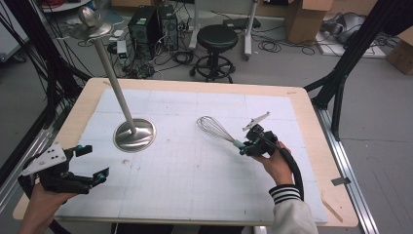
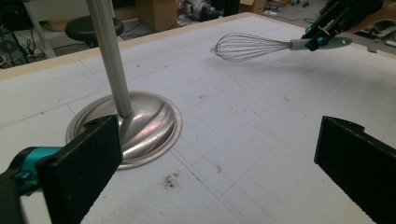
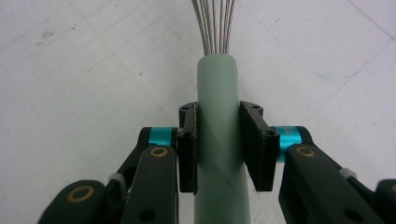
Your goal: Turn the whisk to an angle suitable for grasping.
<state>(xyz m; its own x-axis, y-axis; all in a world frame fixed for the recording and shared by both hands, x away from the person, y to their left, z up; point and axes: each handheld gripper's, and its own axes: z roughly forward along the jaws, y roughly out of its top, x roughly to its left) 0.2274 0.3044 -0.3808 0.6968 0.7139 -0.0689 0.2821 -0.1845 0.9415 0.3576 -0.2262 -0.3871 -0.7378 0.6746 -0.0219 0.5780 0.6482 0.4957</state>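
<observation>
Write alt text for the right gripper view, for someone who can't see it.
The right gripper is clamped on the pale green handle of a whisk, one black jaw on each side. The whisk's wires run out past the top edge, above a white gridded mat.

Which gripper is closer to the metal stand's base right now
Left. The left gripper sits open just short of the base; the right gripper, gripping the whisk, is farther across the mat.

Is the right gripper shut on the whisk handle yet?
Shut on it. The right gripper has both pads pressed against the whisk's green handle, and the wire head hangs above the mat.
</observation>
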